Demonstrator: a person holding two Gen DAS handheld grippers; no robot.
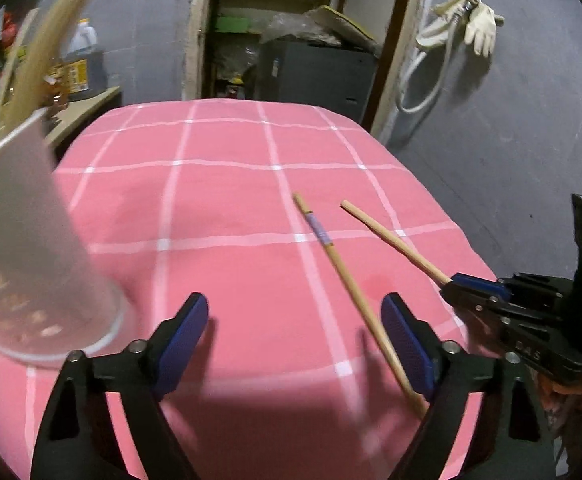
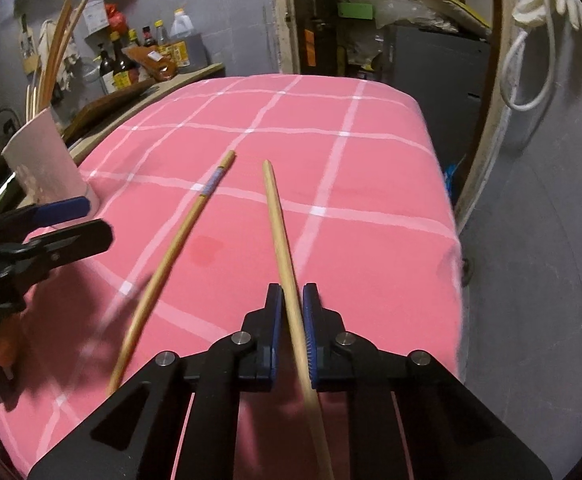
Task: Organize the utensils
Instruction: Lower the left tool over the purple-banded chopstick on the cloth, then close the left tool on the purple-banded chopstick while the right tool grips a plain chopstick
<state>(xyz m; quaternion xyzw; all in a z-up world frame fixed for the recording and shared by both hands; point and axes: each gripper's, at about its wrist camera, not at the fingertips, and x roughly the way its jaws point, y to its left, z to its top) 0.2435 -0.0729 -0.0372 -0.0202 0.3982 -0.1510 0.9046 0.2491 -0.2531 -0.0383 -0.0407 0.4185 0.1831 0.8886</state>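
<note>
My right hand-held gripper [image 2: 292,312] is clenched on a plain chopstick [image 2: 279,232], whose far end points across the pink checked desk [image 2: 371,168]. My left hand-held gripper [image 1: 295,320] is released, with nothing between its pads. The banded chopstick [image 1: 333,256] lies flat near the desk's right edge. A white cup [image 2: 47,160] holding more chopsticks [image 2: 53,60] stands at the left edge.

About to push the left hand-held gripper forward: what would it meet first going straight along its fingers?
Probably just the pink checked tablecloth. The open left hand-held gripper points down at bare cloth; the banded wooden chopstick crosses by its right finger and the white cup stands off to its left. Depth is uncertain.
</note>
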